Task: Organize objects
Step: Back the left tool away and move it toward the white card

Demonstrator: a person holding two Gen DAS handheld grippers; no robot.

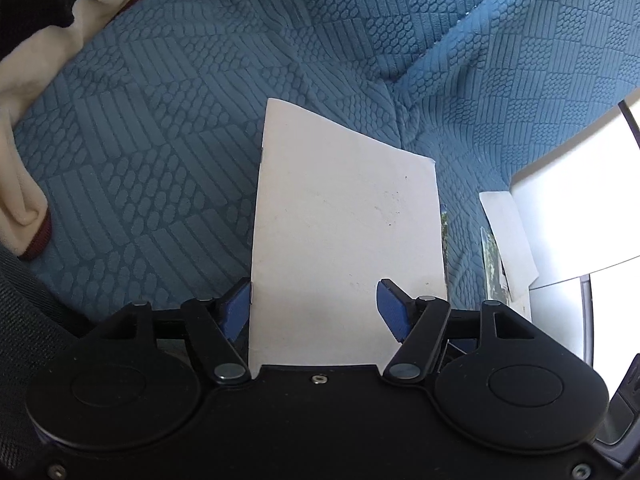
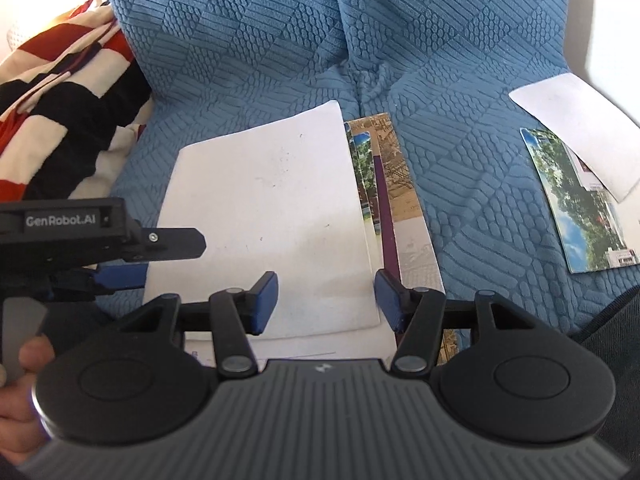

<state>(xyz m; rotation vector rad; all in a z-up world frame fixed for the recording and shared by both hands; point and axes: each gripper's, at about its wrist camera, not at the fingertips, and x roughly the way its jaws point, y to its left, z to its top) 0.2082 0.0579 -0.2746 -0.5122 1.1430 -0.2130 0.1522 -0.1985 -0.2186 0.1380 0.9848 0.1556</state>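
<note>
Both tongs gape: left tongs (image 1: 314, 310) straddle the white booklet's (image 1: 344, 220) near edge, right tongs (image 2: 326, 300) above it. It lies flat on photo cards (image 2: 394, 200), quilted blue sofa (image 2: 260, 60) around.

Daylight came from the right of both frames, blown-out white glare at the right edges, blue cover (image 2: 256, 52) evenly lit and sharp, fisheye bending at corners, soft shadows lower left.

The sofa cover (image 2: 248, 60) is blue cloth, quilted in raised textured patterns. The white booklet (image 2: 272, 216) is matt paper, faintly speckled. Glossy printed cards (image 2: 576, 204) lie nearby. The striped garment (image 2: 60, 112) looks soft knit. The tongs' pads (image 2: 266, 300) are ribbed blue plastic.
</note>
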